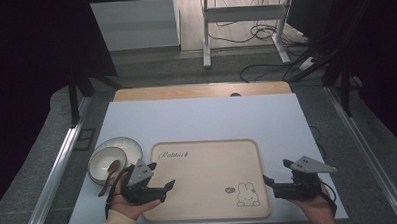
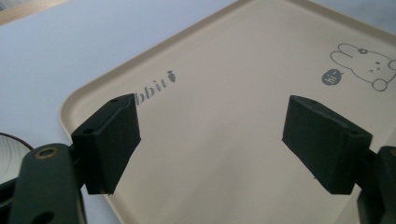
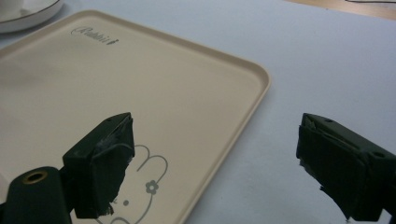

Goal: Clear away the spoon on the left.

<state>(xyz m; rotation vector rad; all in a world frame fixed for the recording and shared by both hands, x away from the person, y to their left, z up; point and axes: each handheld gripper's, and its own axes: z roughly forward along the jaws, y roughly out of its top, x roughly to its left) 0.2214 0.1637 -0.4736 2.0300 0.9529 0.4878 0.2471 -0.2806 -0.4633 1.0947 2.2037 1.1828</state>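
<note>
Both grippers, left gripper (image 1: 170, 185) and right gripper (image 1: 267, 181), gape empty beside the beige rectangular plastic tray (image 1: 208, 156); a one-sided grab is judged likely to tilt it.

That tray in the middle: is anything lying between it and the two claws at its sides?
No. The left gripper hangs open over the tray's left edge and the right gripper open at its right edge. The bowl with its spoon sits off to the left.

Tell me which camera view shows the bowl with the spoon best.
The high view: the whole bowl with its spoon sits left of the tray. The gripper views catch just a sliver of its rim at their edges.
</note>
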